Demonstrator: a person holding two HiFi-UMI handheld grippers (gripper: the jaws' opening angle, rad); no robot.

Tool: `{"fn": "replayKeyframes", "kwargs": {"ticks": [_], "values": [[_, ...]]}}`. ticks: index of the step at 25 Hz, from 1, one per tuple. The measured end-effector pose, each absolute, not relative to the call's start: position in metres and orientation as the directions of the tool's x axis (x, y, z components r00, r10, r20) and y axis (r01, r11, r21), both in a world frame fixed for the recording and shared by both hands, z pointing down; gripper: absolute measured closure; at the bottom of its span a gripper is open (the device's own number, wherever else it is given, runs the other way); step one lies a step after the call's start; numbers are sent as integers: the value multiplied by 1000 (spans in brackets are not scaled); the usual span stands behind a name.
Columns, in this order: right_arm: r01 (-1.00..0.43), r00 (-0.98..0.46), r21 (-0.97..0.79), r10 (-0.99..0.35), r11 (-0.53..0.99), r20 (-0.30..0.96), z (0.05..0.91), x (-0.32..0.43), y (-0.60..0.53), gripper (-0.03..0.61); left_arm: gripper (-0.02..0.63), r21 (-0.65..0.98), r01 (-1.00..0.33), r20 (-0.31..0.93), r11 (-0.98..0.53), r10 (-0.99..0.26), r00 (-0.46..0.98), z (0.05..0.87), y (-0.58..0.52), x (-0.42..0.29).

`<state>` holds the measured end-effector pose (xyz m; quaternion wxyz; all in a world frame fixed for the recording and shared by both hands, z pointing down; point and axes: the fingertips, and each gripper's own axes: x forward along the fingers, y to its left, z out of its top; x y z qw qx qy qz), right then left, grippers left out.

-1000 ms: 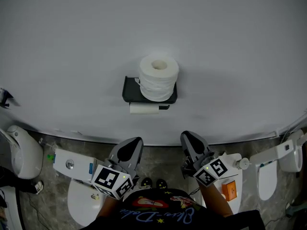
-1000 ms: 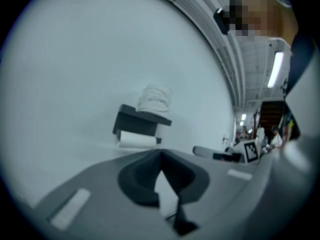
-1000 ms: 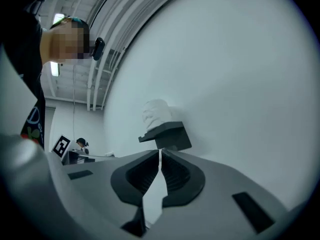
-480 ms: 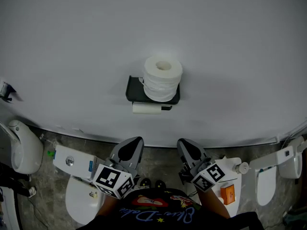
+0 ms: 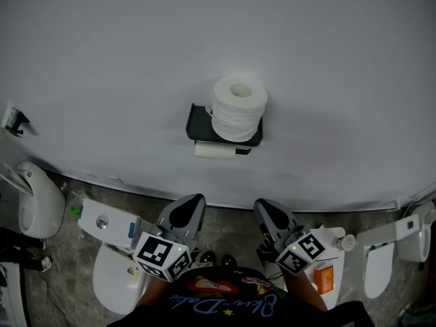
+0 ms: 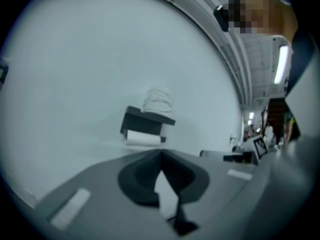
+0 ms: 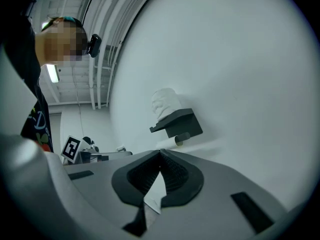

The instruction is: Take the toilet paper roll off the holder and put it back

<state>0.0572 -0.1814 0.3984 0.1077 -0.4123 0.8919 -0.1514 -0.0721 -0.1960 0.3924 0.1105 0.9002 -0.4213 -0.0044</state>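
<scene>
A white toilet paper roll stands on end on top of the black wall holder. A second, thinner roll hangs on the bar under it. Both grippers are held low and well short of the wall, pointing at the holder. My left gripper is shut with nothing in it, its tips meeting below the holder and the standing roll. My right gripper is also shut and empty, with the roll and holder ahead of it.
The wall is plain white. Below it on the grey floor stand a toilet at the left, a urinal at the far left and another toilet at the right. An orange item sits by my right gripper.
In the head view the holder and rolls have slid a little right and down as the camera shifted. My right gripper has edged slightly left. The left one has stayed put.
</scene>
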Motion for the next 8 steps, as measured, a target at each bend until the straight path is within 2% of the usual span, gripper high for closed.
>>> {"fn": "replayKeyframes", "kwargs": {"ticks": [8], "values": [[-695, -651, -347, -756, 629, -66, 396, 53, -182, 563, 615, 204, -768, 92, -608, -769, 633, 395, -192, -72]]}}
